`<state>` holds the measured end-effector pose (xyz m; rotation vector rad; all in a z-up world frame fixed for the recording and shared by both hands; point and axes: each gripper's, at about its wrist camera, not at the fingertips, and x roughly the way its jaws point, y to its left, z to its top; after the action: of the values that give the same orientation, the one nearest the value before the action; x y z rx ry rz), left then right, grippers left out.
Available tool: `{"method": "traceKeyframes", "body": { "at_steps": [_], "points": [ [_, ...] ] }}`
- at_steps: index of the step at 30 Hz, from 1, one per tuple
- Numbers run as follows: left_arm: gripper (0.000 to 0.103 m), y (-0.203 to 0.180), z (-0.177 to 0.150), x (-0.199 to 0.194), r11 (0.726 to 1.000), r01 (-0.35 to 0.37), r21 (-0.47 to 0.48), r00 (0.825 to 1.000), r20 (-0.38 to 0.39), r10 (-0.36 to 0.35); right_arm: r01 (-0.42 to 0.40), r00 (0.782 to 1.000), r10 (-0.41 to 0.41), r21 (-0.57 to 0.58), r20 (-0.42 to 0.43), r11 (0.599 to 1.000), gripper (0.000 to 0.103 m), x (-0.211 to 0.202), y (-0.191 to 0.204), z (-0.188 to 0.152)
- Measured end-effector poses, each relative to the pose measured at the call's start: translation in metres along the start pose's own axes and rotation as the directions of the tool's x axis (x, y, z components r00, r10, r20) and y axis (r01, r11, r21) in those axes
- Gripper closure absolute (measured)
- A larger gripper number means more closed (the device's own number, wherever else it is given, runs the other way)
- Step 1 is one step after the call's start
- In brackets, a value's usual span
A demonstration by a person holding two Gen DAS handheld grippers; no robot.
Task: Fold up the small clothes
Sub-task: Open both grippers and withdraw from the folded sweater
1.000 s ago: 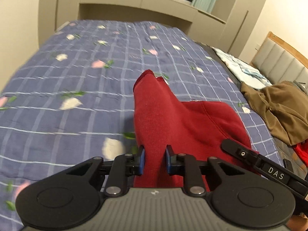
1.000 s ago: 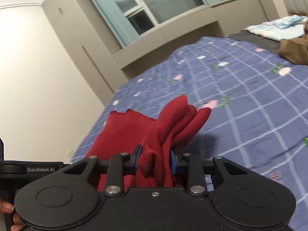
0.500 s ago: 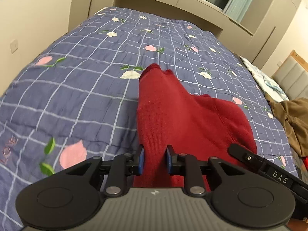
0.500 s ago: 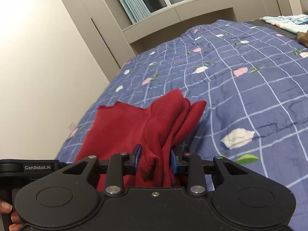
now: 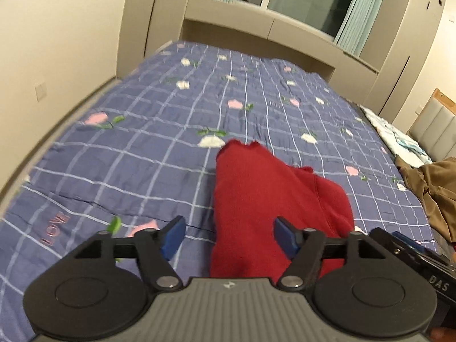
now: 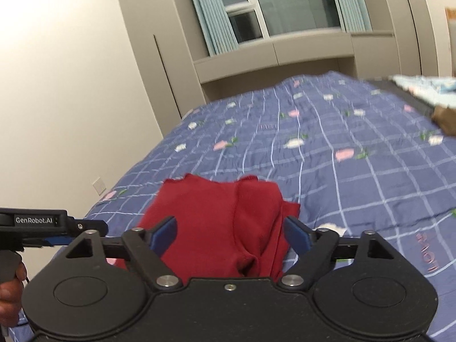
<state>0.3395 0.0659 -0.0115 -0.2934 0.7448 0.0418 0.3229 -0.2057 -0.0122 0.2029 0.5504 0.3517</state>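
Note:
A small red garment (image 5: 265, 199) lies folded on the blue checked bedspread (image 5: 159, 131). In the left wrist view my left gripper (image 5: 229, 238) is open, its blue pads apart on either side of the garment's near edge. In the right wrist view the same red garment (image 6: 216, 228) lies flat with bunched folds on its right side. My right gripper (image 6: 229, 235) is open over its near edge, holding nothing. The left gripper's body (image 6: 42, 223) shows at the left of the right wrist view.
A brown garment (image 5: 433, 188) and a light patterned cloth (image 5: 399, 139) lie at the bed's right side near a padded headboard (image 5: 436, 125). A wall (image 6: 71, 99) runs along the bed's left edge. Cabinets and a window stand beyond the far end.
Both grippers have opened and let go of the red garment, which now rests on the bed. Both cameras have tilted up.

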Motion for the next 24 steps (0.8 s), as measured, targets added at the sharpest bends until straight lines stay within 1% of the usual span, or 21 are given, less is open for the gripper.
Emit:
{"method": "traceKeyframes", "body": {
  "at_steps": [2, 4, 8, 11, 19, 24],
  "points": [
    [0.017, 0.0, -0.003, -0.014, 1.0, -0.011, 0.01, 1.0, 0.029, 0.011, 0.0, 1.0, 0.0, -0.019, 0.024, 1.0, 0.012, -0.013, 0.005, 0.001],
    [0.015, 0.0, -0.004, -0.026, 1.0, -0.017, 0.023, 0.999, 0.047, 0.016, -0.002, 0.999, 0.004, -0.036, 0.047, 0.999, 0.009, -0.026, 0.011, 0.001],
    [0.005, 0.0, -0.011, -0.053, 0.999, -0.024, 0.041, 0.996, 0.092, 0.02, -0.005, 0.995, 0.012, -0.068, 0.098, 0.998, 0.002, -0.054, 0.022, 0.0],
    [0.001, -0.001, -0.02, -0.072, 0.998, -0.026, 0.061, 0.991, 0.131, 0.018, -0.009, 0.991, 0.022, -0.1, 0.13, 0.995, 0.001, -0.077, 0.031, -0.003],
    [0.001, -0.002, -0.054, -0.118, 0.991, -0.069, 0.117, 0.979, 0.2, 0.044, -0.016, 0.986, 0.042, -0.157, 0.159, 0.987, 0.001, -0.122, 0.05, -0.022],
    [0.001, 0.001, -0.077, -0.139, 0.986, -0.09, 0.139, 0.974, 0.219, 0.058, -0.005, 0.987, 0.037, -0.201, 0.156, 0.98, 0.001, -0.147, 0.059, -0.042]
  ]
}}
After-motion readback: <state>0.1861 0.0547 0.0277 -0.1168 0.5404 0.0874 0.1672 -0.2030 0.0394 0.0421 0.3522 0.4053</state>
